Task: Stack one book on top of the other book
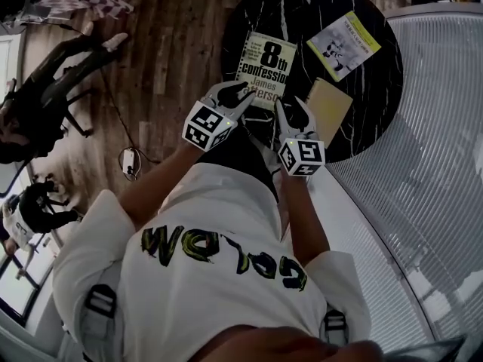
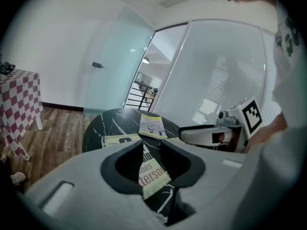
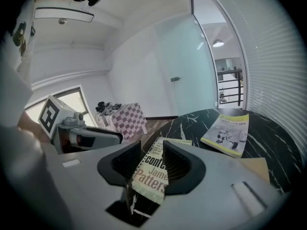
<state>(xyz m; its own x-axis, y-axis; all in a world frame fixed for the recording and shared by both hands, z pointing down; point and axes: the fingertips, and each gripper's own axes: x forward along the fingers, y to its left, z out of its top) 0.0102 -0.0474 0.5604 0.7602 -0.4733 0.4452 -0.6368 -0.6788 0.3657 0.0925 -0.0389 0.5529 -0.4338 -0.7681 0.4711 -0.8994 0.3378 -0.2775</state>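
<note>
The person's white shirt (image 1: 219, 232) fills the foreground. Beyond it, the round black marbled surface (image 1: 302, 6) carries the books. The cream paperback (image 1: 266, 66) lies flat toward the left edge, and the yellow-green book (image 1: 343, 44) lies apart from it toward the far right. The left tool (image 1: 235, 96) and right tool (image 1: 293, 115) are at the paperback's near edge, jaws partly apart, gripping nothing. The best move looks like pinching that edge with both tools and lifting level.

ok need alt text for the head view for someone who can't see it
Seen from above, a person holds the left gripper and right gripper, jaws apart, at the near edge of a paperback lying on a round black marble table. A yellow-green booklet and a tan book lie to its right.
</note>
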